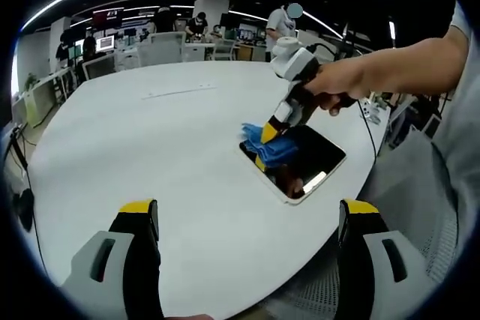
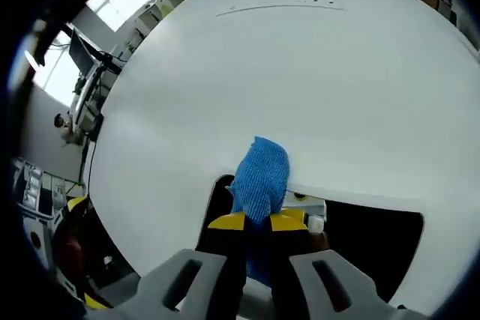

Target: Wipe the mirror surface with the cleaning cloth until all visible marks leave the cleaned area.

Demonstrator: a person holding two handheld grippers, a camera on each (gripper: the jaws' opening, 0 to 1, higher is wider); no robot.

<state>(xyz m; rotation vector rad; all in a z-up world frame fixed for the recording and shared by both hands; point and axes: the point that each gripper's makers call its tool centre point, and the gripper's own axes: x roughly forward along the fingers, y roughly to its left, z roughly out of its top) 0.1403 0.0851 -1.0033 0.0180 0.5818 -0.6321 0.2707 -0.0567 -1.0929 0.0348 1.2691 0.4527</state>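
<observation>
1. while the right claw (image 2: 257,222) rises from the bottom centre of the right gripper view, its yellow-tipped jaws are clamped tight on a blue cleaning cloth (image 2: 260,177), which bulges up past the tips toward the middle of the frame.
2. in the left gripper view that same right claw (image 1: 265,146) sits just right of centre, held by a person's hand (image 1: 335,86) that reaches in from the upper right, and it presses the cleaning cloth (image 1: 271,146) down on the upper left corner of the mirror.
3. the left claw (image 1: 249,219) stands wide apart at the bottom of the left gripper view, one jaw at lower left and one at lower right, with nothing between them; it hangs over the white table (image 1: 150,148), well short of the mirror.
4. the mirror (image 1: 306,161) lies flat on the table near its right edge, a dark rounded rectangle with a pale frame, set at a slant in the frame; a bright strip of light reflects near its lower corner.
5. in the right gripper view the mirror (image 2: 375,237) shows as a dark panel across the lower right, behind and beside the jaws, with the white table (image 2: 300,73) spreading above it.
6. office desks, monitors and several people (image 1: 279,26) stand along the upper edge of the left gripper view.
</observation>
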